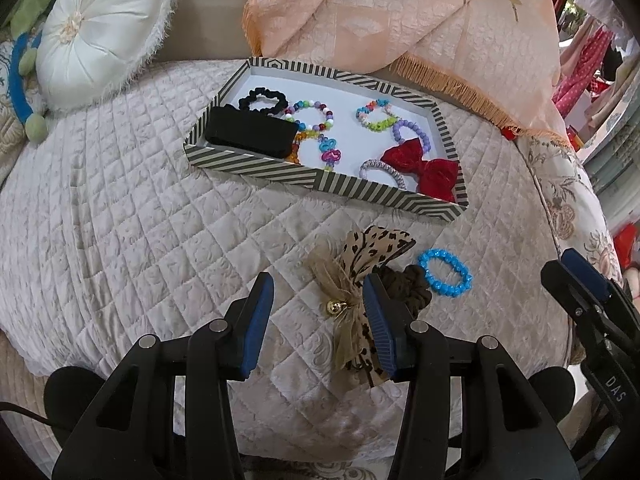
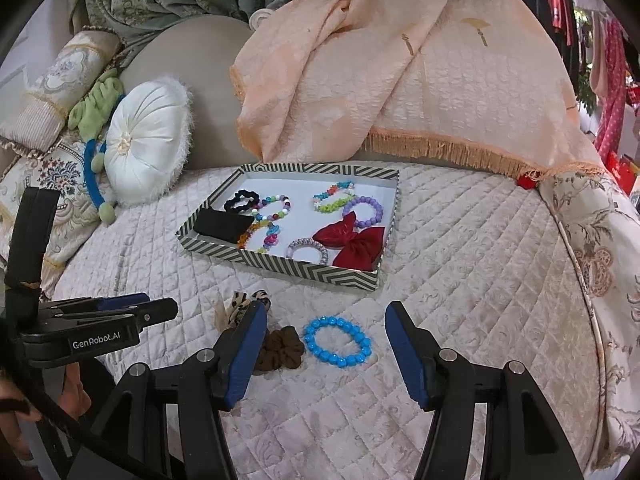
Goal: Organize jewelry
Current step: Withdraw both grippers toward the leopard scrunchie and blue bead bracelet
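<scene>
While both claws gape empty | left claw beside leopard bow | right claw over blue bracelet

Quilted cream bedspread, peach fringed throw, round white cushion.

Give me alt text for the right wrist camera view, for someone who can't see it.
An open right gripper hovers over a blue beaded bracelet lying beside a brown scrunchie on a quilted bedspread. Beyond them, a striped tray holds beaded bracelets, a black scrunchie and a red bow.
</scene>
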{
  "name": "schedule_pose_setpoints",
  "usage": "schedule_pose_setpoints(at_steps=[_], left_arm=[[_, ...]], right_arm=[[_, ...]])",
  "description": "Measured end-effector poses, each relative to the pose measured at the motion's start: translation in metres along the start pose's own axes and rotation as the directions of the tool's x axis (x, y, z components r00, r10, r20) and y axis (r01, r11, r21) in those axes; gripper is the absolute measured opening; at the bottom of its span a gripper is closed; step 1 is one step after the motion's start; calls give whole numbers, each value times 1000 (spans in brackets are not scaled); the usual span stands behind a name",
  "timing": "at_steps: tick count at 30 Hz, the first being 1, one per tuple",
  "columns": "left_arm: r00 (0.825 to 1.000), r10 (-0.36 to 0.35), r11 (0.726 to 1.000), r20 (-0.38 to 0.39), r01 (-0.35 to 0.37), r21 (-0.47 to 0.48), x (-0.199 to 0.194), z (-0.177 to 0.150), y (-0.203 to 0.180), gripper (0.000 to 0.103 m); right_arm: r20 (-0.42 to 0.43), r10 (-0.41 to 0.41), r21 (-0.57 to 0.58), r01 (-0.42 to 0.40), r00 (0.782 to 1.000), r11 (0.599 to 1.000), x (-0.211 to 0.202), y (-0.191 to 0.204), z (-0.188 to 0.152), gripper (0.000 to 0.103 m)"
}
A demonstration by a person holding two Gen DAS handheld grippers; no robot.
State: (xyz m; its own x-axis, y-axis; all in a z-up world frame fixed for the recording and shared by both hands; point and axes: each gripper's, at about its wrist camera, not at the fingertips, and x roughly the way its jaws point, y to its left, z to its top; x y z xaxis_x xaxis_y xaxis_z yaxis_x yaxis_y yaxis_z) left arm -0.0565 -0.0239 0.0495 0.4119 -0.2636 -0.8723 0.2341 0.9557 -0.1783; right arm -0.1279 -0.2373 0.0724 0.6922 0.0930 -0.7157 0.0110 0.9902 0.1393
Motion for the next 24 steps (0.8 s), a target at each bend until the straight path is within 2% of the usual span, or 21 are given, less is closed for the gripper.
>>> schedule_pose_setpoints(at_steps=[11,24], left_arm=[[1000,-12,1000,-14,12,17,4,-7,-4,46],[998,-27,999,-51,25,-30,15,-12,13,46]], right_arm=[[-32,-6,-6,6,999,1000,8,0,-5,60],[-57,-5,-9,4,998,1000,21,-9,-12,60]])
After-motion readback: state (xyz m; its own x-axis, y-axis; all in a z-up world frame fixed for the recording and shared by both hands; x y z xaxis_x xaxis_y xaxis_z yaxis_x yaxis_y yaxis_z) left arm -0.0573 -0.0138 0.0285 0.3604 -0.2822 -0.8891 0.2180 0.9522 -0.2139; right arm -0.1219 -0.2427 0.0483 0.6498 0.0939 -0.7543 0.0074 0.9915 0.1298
